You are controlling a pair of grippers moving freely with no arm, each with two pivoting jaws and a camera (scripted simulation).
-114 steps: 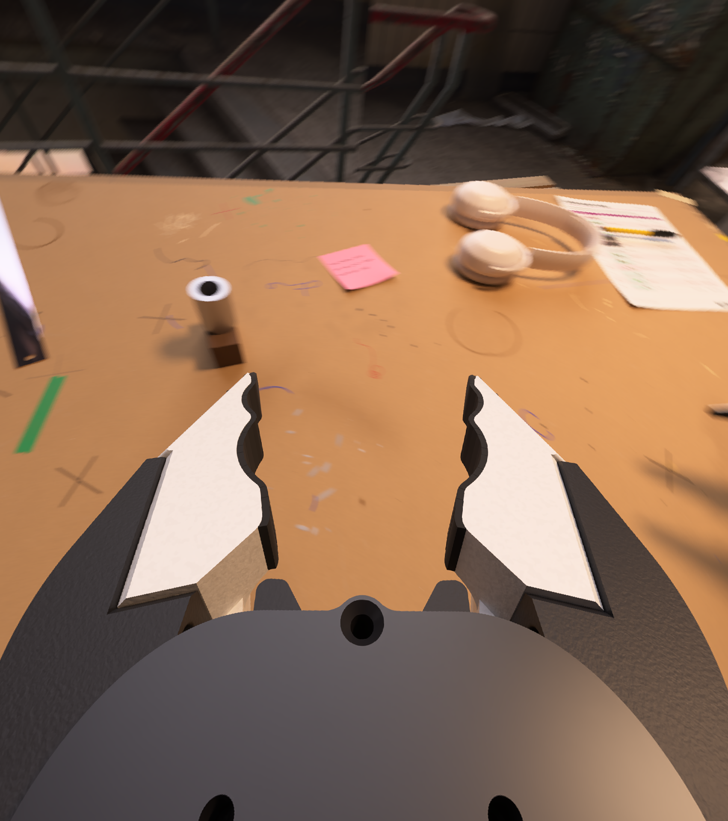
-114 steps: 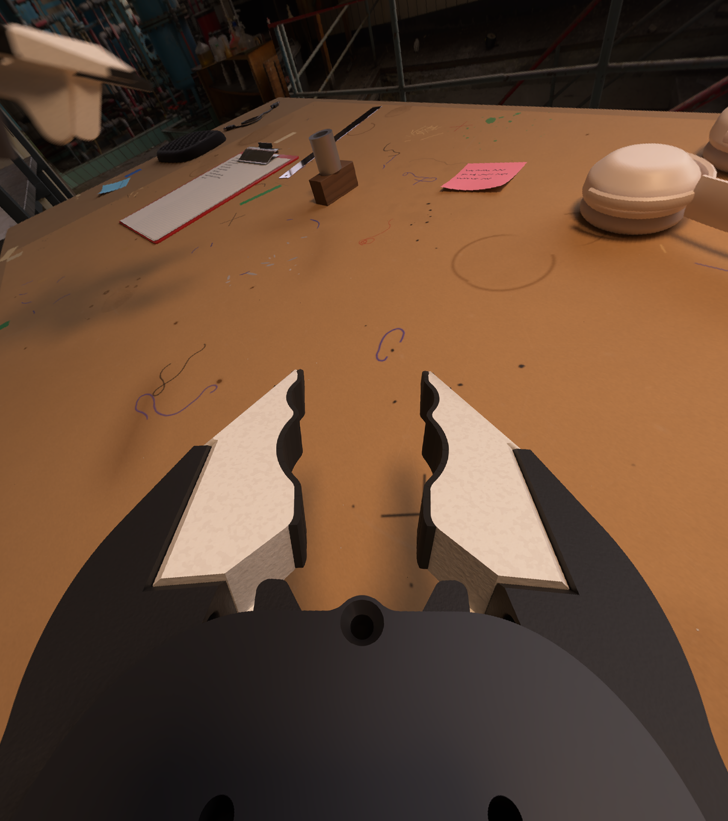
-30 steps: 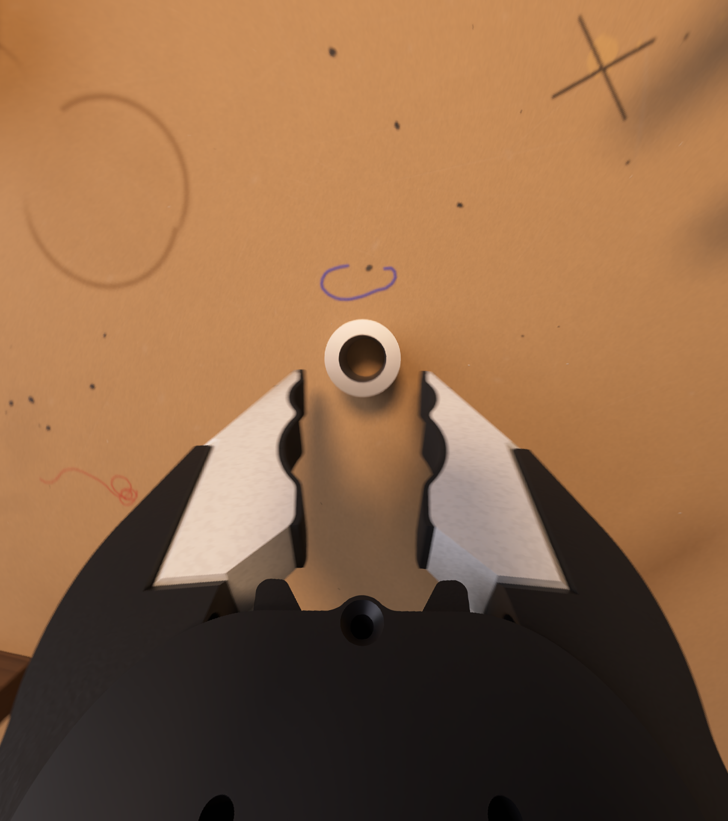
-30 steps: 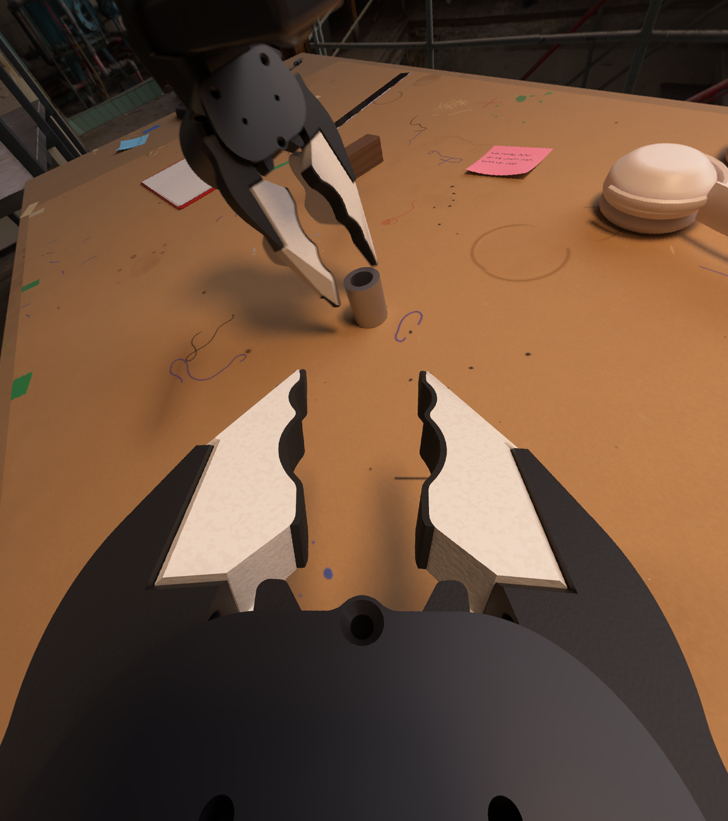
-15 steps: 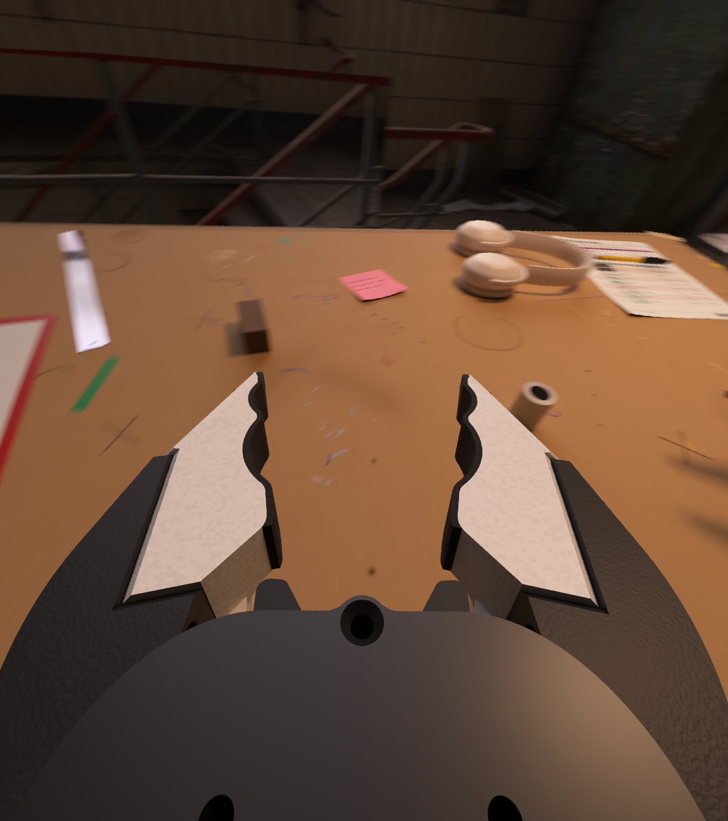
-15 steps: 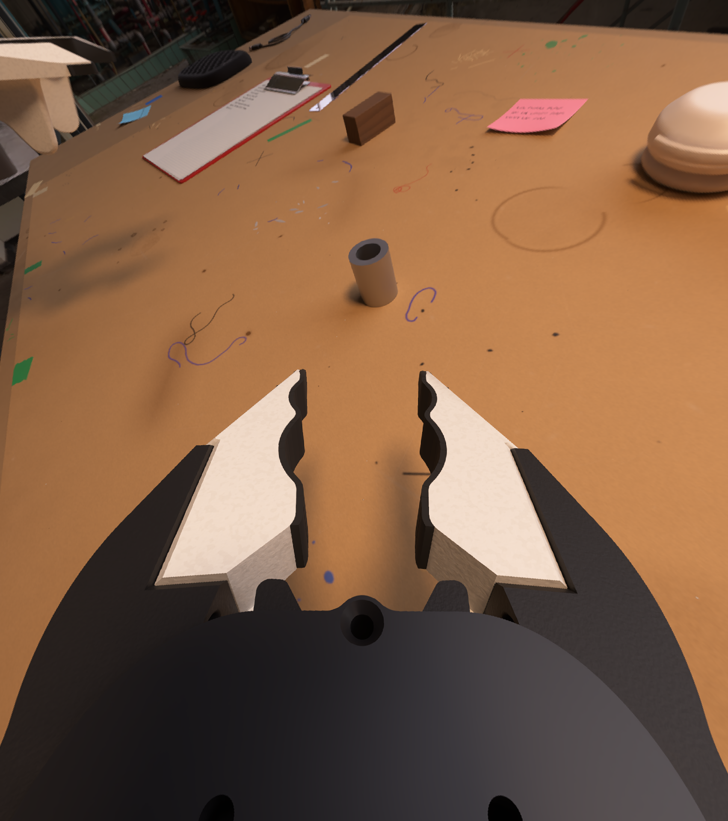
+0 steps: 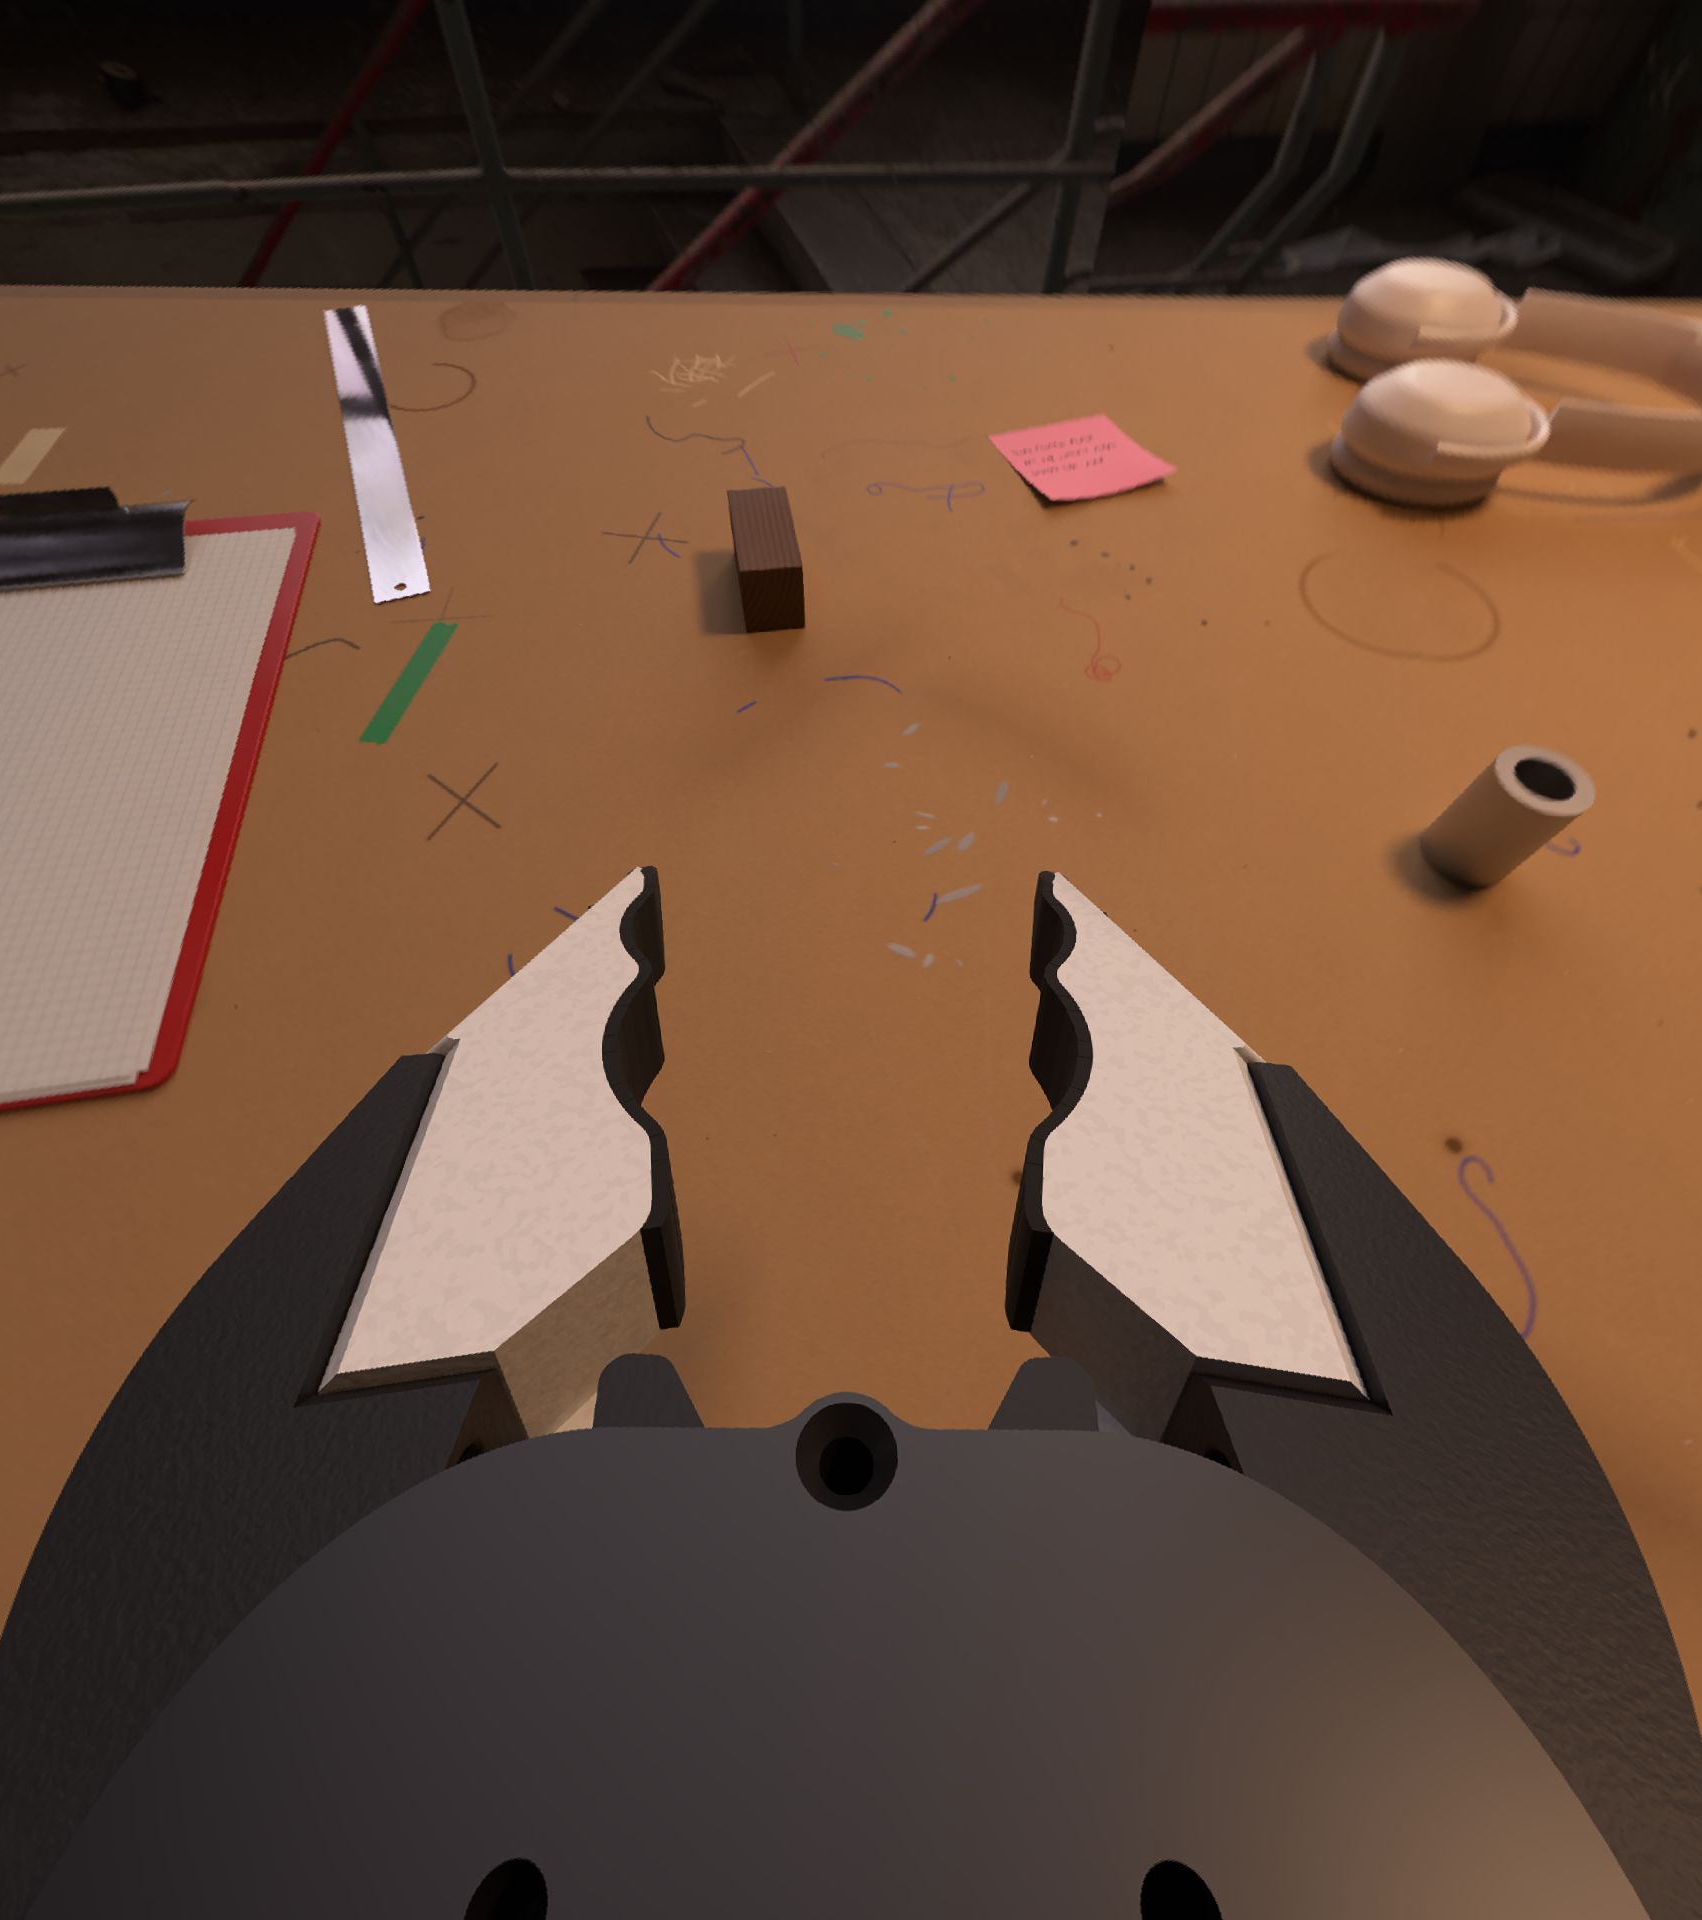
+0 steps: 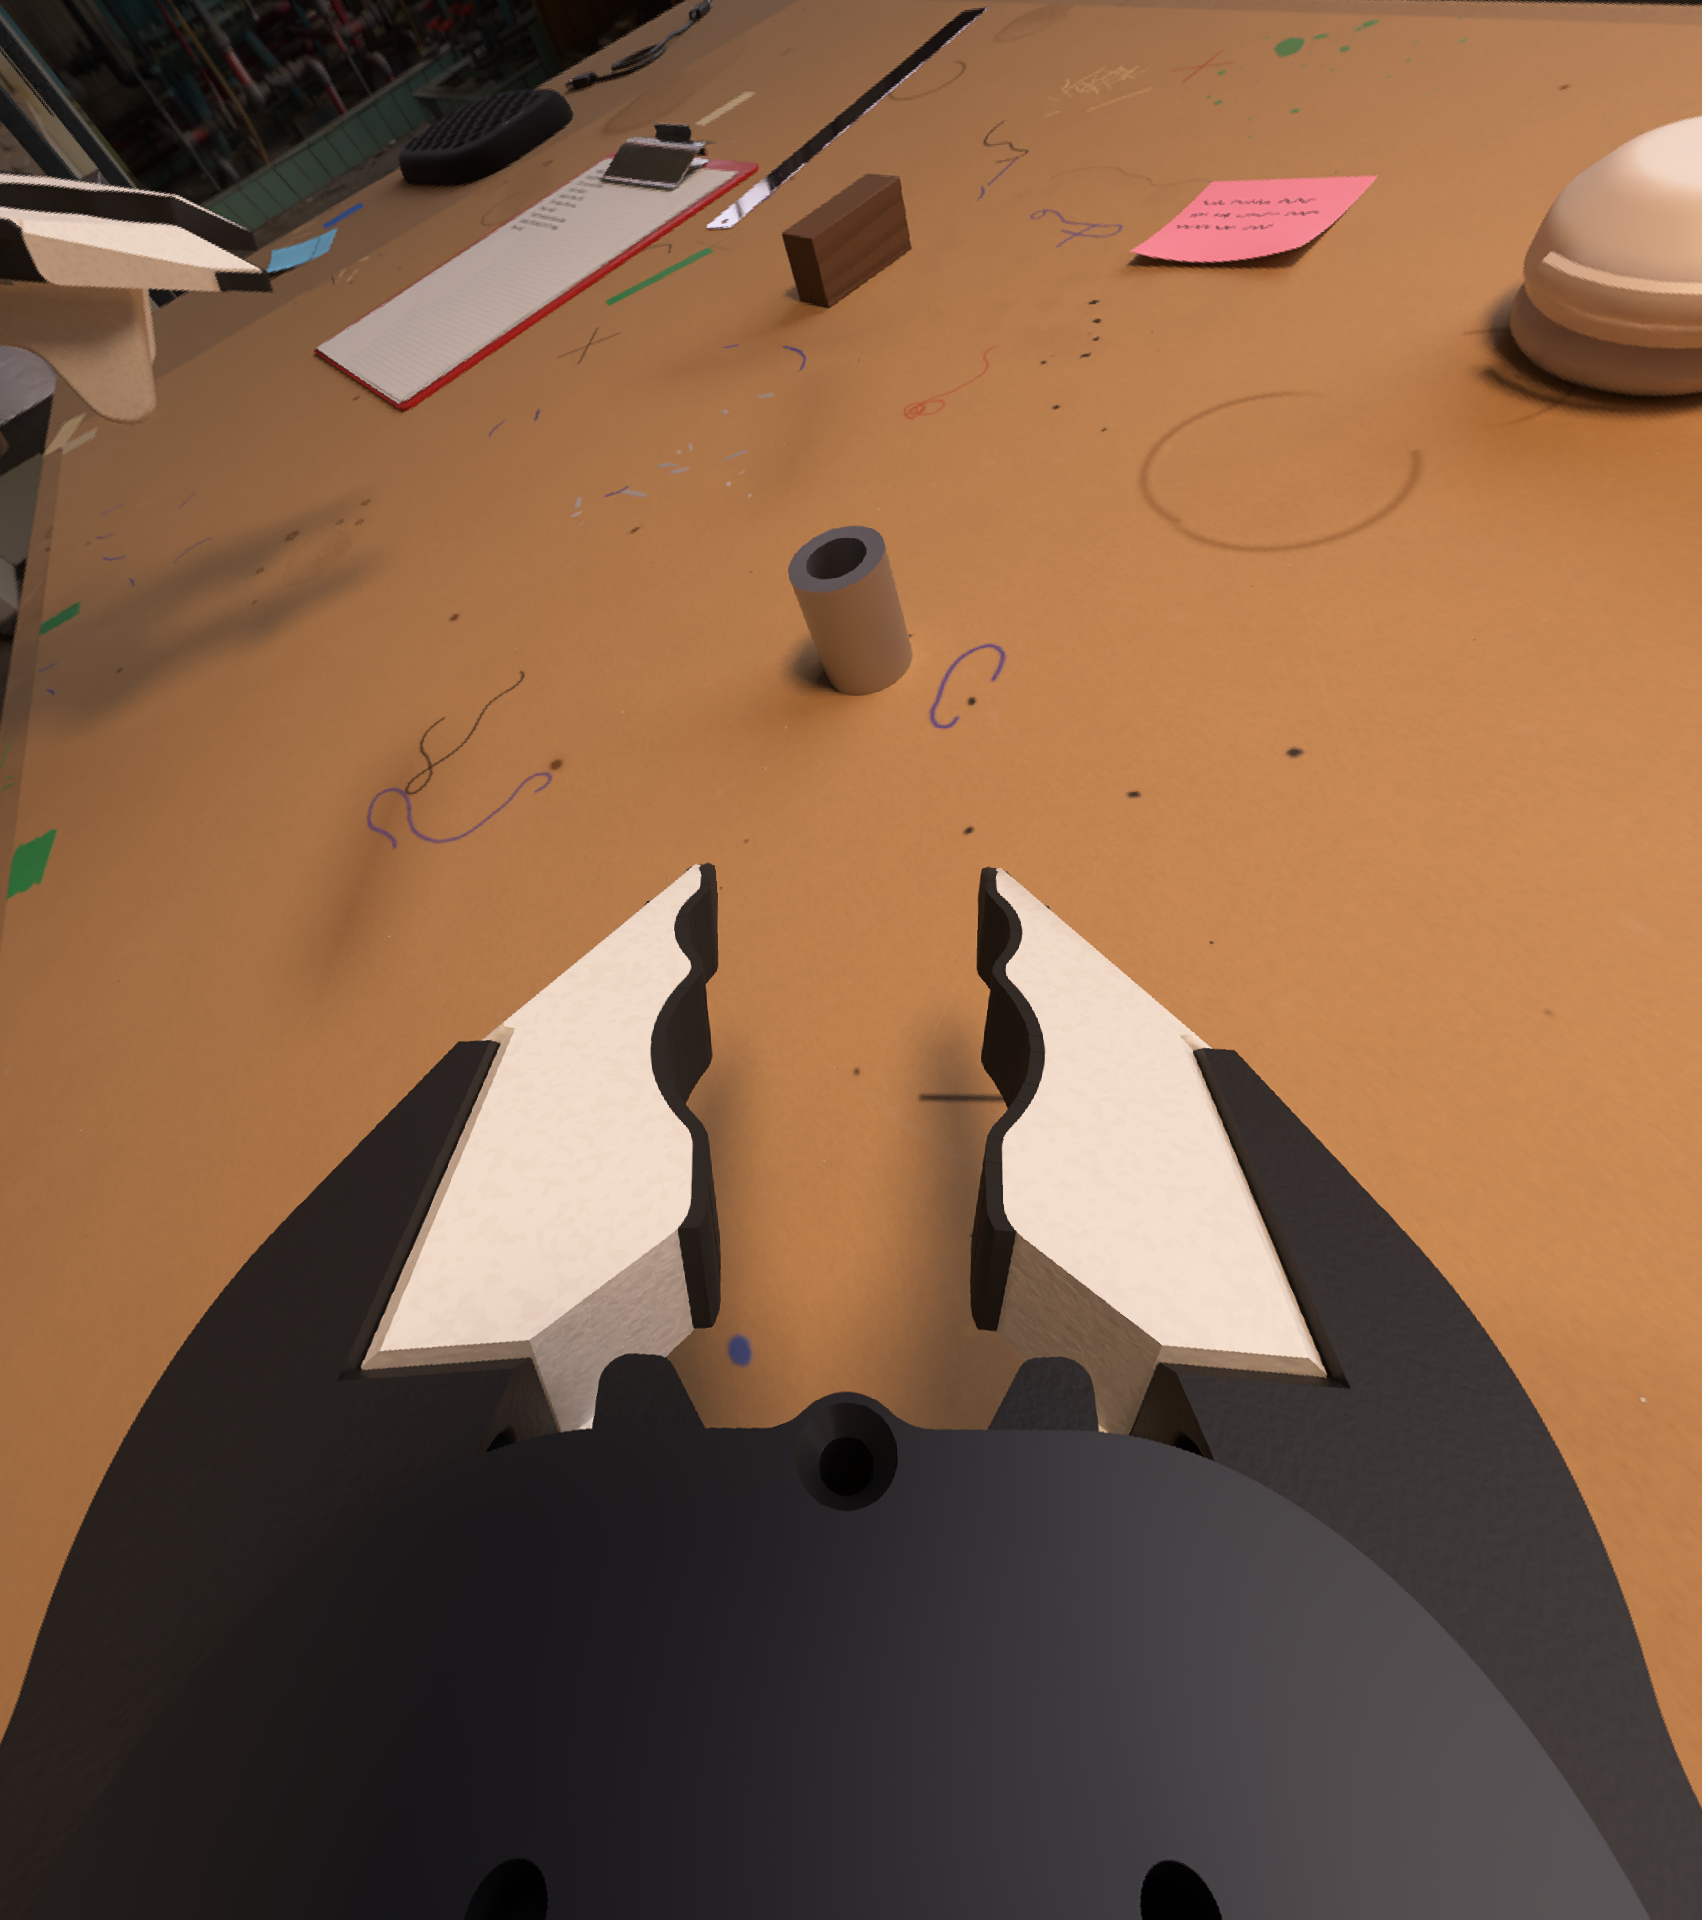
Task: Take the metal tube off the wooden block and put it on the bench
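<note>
The metal tube (image 7: 1501, 818) stands upright on the brown bench (image 7: 826, 1039), to the right of and beyond my left gripper (image 7: 842, 873). It also shows in the right wrist view (image 8: 852, 613), straight ahead of my right gripper (image 8: 842, 871). The dark wooden block (image 7: 766, 558) sits bare farther back; it also shows in the right wrist view (image 8: 847, 239). Both grippers are open and empty, held above the bench. The left gripper's fingers (image 8: 99, 249) show at the left edge of the right wrist view.
A red clipboard (image 7: 68, 800) lies at the left, a steel ruler (image 7: 374, 457) beside it. A pink note (image 7: 1081, 457) and cream headphones (image 7: 1512, 395) lie at the back right. A black mouse (image 8: 483, 135) sits at the far edge.
The tube was on the block 3.8 s ago; now it stands on the bench. Over the last second my left gripper has let go, pulled up and back. The right gripper has edged forward.
</note>
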